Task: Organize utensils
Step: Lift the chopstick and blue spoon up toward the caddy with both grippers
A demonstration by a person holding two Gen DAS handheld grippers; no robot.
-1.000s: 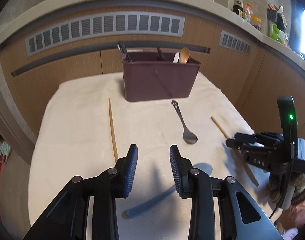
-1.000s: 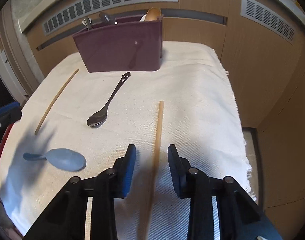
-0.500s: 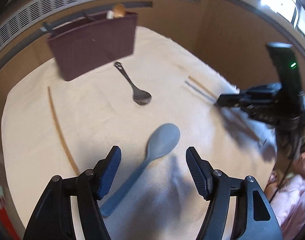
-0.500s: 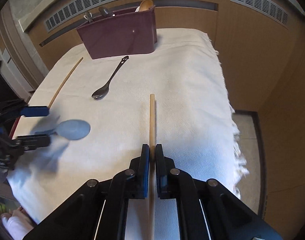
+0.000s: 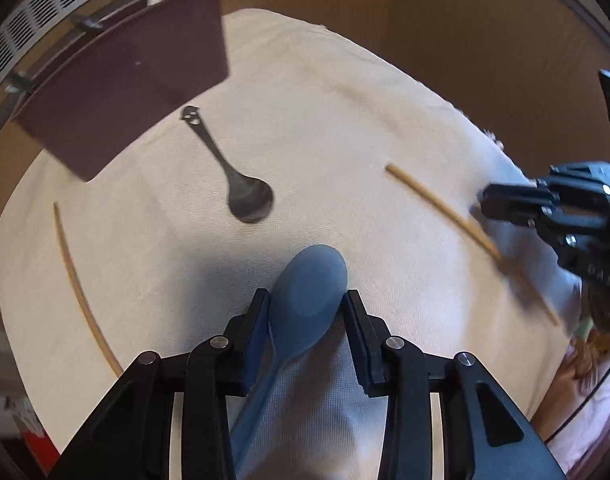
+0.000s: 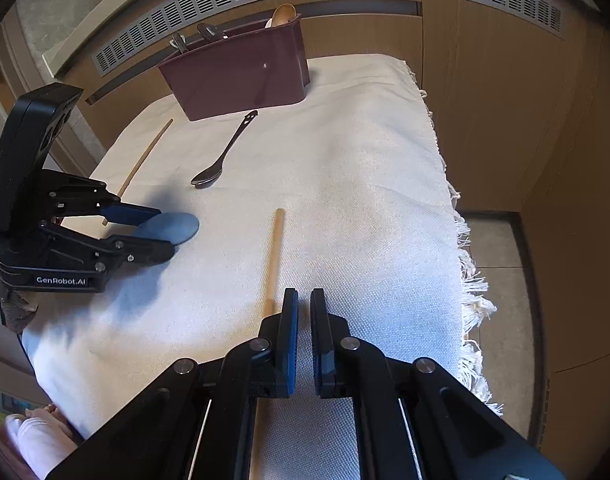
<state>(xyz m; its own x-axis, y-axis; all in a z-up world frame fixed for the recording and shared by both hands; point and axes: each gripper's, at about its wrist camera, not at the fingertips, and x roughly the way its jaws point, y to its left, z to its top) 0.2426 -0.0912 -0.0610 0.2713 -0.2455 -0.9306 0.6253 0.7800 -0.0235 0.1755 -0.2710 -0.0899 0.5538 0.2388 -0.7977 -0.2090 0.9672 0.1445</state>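
Now a white cloth (image 6: 365,200) is spread flat, with a brown box (image 6: 241,76) stood at its far end. Near the close edge, the blue spoon (image 5: 309,280) is pinched at its bowl by the left gripper (image 5: 305,298), whose jaws have just been closing. It is judged light, stiff and slippery, so a tight hold is needed. The right gripper (image 6: 301,300) is pressed together, and the stick (image 6: 276,248) is seen beside it, not between.

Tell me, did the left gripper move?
Yes. The left gripper came in from the left edge of the cloth onto the blue spoon; its jaws have just been closing around it.
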